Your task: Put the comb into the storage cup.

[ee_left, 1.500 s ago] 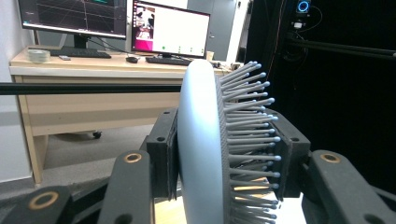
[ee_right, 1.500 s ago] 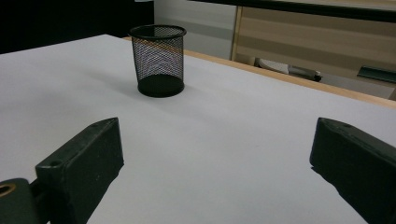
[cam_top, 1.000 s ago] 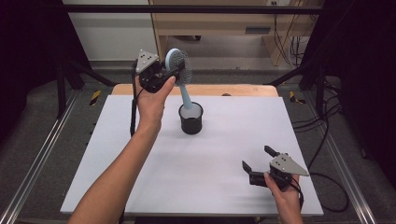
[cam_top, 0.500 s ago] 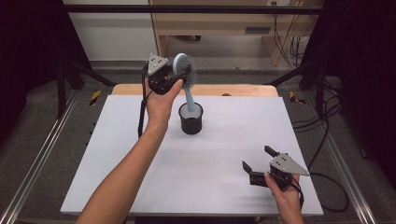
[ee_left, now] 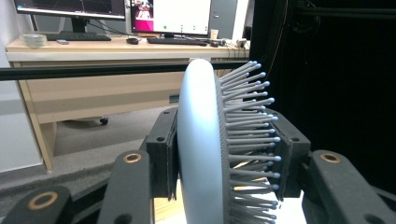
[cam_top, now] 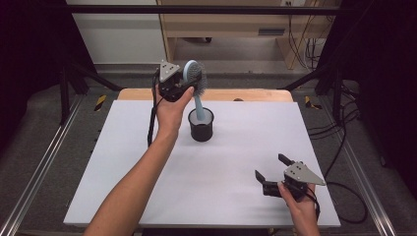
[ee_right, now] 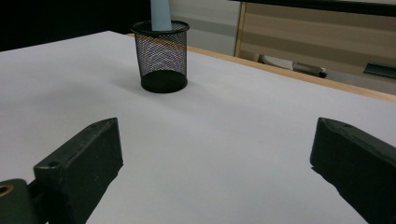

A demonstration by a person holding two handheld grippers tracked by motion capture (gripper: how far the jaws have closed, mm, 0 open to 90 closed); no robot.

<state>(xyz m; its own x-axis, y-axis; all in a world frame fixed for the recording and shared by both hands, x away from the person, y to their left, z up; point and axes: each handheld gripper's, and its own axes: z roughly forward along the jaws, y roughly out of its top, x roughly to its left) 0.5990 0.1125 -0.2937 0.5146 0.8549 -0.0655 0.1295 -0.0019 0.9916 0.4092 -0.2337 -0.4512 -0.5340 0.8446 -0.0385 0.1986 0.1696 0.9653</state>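
Work in hand: standing a pale blue plastic paddle hairbrush with grey bristles (cam_top: 195,81) in a black wire-mesh cylindrical pen cup (cam_top: 201,126).

Left gripper (cam_top: 183,88): clamped on the hairbrush head. In the left gripper view one pad bears on the smooth back of the head (ee_left: 198,154) and the other on the bristle side. The brush hangs roughly upright, head above the cup and leaning slightly to the cup's left.

Hairbrush handle: its lower end is already inside the cup's rim, as the high view and the right gripper view (ee_right: 160,10) both show. Whether the tip has reached the cup floor cannot be told.

Pen cup: stands upright on the white table top (cam_top: 231,162), towards the far edge.

Right gripper (cam_top: 273,169): well apart from the cup, at the near right corner of the table, jaws spread wide and holding nothing.

Recommendations, as judgement:
- Lower straight down until the handle seats; do not let go while the tip hangs free.
- The cup looks light and is unsupported, so keep the handle off its wall; sideways push could tip or slide it.
- The grip across bristles may yield, so move slowly.
- Open the jaws only once the brush leans settled against the rim.
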